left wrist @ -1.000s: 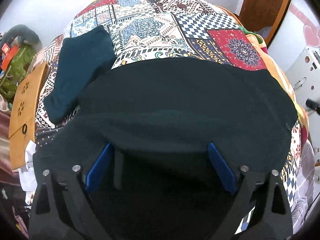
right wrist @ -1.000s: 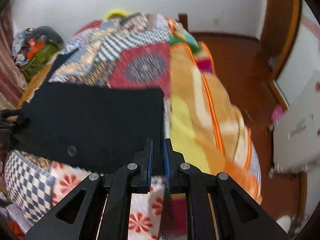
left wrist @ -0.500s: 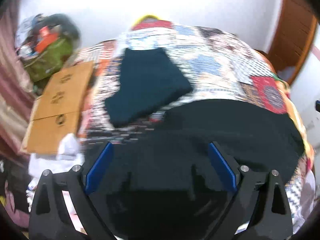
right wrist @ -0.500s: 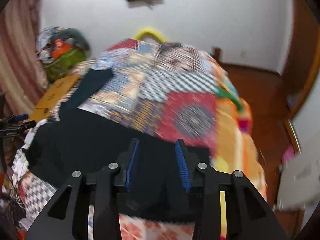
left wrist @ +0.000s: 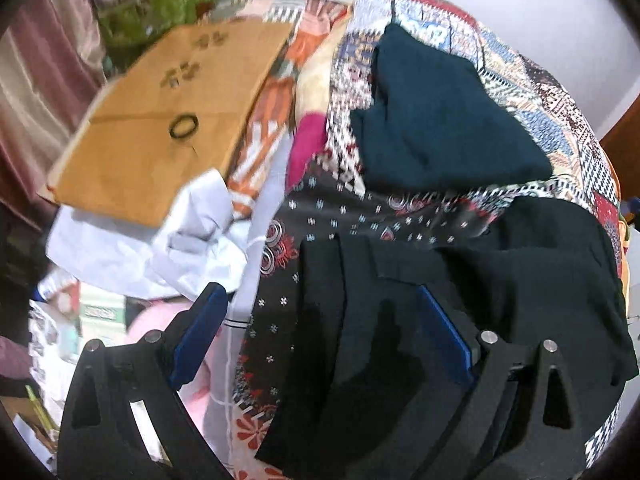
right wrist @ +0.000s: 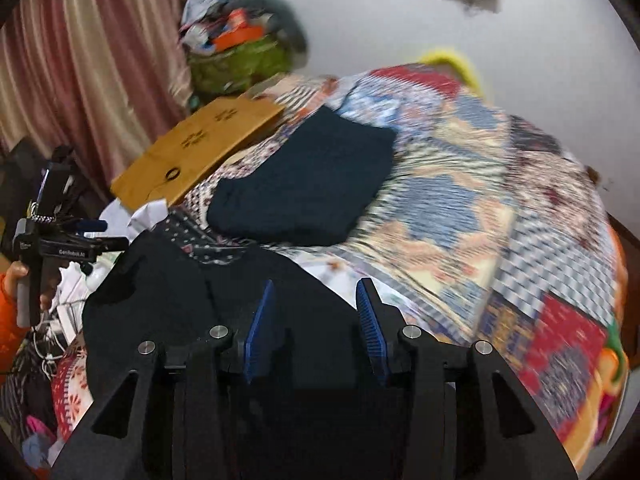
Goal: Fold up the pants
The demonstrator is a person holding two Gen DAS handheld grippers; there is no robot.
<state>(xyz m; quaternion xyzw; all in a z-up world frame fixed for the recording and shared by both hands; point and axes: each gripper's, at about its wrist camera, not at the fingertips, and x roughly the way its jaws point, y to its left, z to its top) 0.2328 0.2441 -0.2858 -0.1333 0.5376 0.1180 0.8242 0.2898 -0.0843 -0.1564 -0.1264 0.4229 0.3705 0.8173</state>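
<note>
Black pants (left wrist: 520,280) lie folded at the near edge of the patchwork bed (right wrist: 460,200). Left gripper (left wrist: 320,336) hangs over their left edge, jaws spread wide, nothing pinched. Only the right view catches the person's hand (right wrist: 20,284) gripping that tool. Right gripper (right wrist: 316,320) is opening above the pants, clear of the cloth. A folded teal garment (right wrist: 304,184) lies farther back, with open quilt to its right.

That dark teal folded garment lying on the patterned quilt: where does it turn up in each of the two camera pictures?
Left wrist view: the dark teal folded garment sits upper right of centre, beyond the black pants.
Right wrist view: it lies just left of centre, above the jaws.
Shared landmark: the brown cardboard box, to the garment's left in both.
</note>
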